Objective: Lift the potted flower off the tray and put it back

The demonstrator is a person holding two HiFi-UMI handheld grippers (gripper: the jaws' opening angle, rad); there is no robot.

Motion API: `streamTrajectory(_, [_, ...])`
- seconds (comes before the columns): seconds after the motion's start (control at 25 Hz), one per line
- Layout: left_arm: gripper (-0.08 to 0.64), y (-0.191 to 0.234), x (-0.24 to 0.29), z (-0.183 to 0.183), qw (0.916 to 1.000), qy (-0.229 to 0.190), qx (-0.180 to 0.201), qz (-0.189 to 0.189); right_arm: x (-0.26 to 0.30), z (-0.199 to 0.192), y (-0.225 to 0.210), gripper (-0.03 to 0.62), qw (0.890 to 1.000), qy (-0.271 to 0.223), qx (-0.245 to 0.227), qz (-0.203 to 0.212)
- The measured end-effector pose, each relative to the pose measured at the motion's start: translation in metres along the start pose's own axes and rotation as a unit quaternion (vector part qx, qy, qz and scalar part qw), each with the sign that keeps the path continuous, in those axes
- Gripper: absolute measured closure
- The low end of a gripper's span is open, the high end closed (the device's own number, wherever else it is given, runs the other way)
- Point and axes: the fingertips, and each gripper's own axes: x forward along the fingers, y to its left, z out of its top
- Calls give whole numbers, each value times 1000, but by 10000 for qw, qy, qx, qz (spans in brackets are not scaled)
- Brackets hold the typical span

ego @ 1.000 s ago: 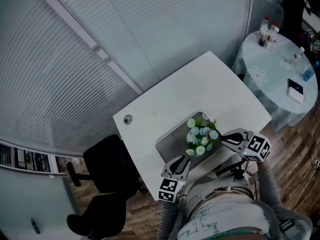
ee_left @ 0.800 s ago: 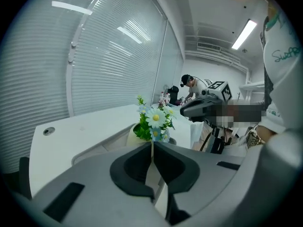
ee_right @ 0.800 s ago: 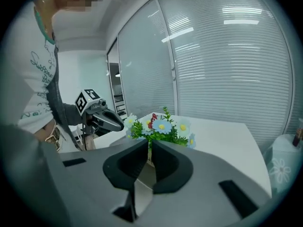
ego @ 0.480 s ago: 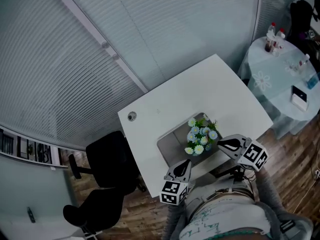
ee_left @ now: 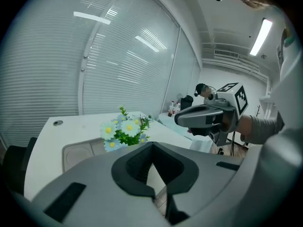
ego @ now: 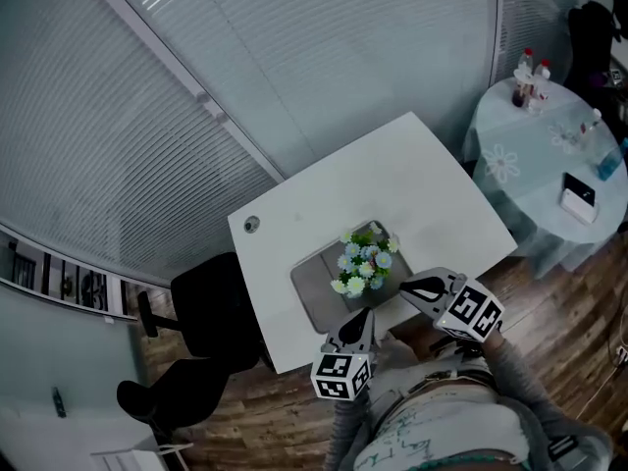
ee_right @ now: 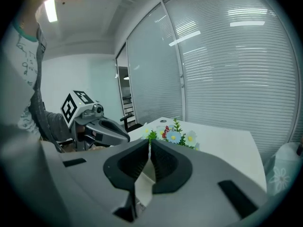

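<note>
Both claws draw back clear of the potted flower (ego: 361, 263), left claw (ego: 364, 315) and right claw (ego: 405, 287) pinched shut on nothing, the pot standing in its tray (ego: 312, 292) on the bench (ego: 392, 180), so it looks returned.

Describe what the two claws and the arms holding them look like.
Both are light grey plastic shells with black pads. The left claw and the right claw each carry a white cube printed with black square markers. The person's arms are in grey sleeves.
</note>
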Motion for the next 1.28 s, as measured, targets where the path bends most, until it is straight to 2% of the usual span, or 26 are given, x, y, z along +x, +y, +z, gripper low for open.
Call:
streamTrajectory(0.44, [549, -67, -25, 27, 9972, -546, 54, 517, -47, -5, 49, 563, 9981, -105, -295, 538])
streamTrajectory(0.88, [549, -133, -50, 28, 9909, -931, 4, 971, -102, 0, 79, 563, 9964, -646, -413, 364])
streamTrajectory(1.28, [549, -166, -74, 53, 9843, -1312, 188, 1169, -128, 16, 99, 563, 9959, -760, -445, 213])
